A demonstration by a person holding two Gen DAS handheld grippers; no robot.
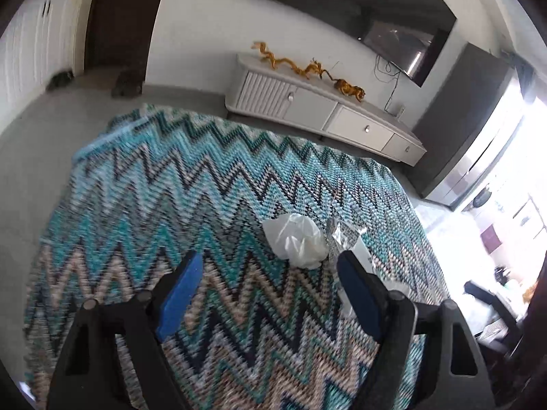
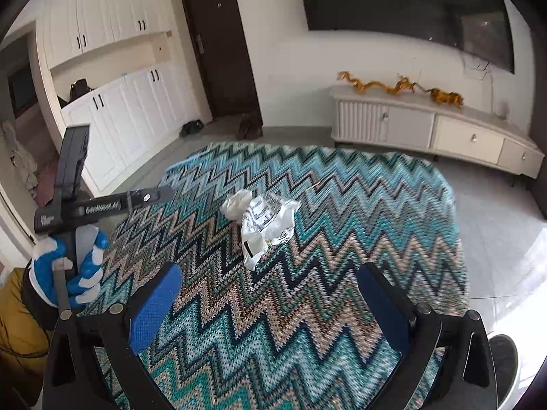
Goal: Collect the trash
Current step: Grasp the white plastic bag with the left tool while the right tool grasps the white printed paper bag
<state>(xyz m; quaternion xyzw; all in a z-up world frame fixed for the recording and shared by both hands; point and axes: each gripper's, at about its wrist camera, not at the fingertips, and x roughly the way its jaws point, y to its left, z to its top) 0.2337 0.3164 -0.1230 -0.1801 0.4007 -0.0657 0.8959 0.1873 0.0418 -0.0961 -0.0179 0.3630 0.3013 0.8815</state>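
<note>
We see a small pile of trash on the zigzag rug (image 2: 342, 239), close to the middle of it. In the right wrist view the pile sits at about 12 o'clock from our right tool (image 2: 270, 294). In the left wrist view it sits at about 1 o'clock from our left tool (image 1: 270, 280), a little past the right tip.

The pile has a crumpled white plastic bag (image 1: 295, 241), a white bag with black print (image 2: 265, 220) and a crinkly clear wrapper (image 1: 342, 235) just beside them. They touch each other.

Both tools have their blue pads wide apart. Nothing is between them. Our gloved hand (image 2: 73, 270) holds the handle of the left tool, at 9 o'clock in the right wrist view.

We think this trash is very light and very soft. It will squash flat when we pinch it. It may be a bit slippery too, and a loose corner could slide out. Nothing here looks like it can break.

We think the best place to grab is the fat, bunched-up middle of the crumpled white plastic bag, where many folds lie together. A thin flat edge on the rug would be hard to pinch. The tips may need to press down into the rug a little.
</note>
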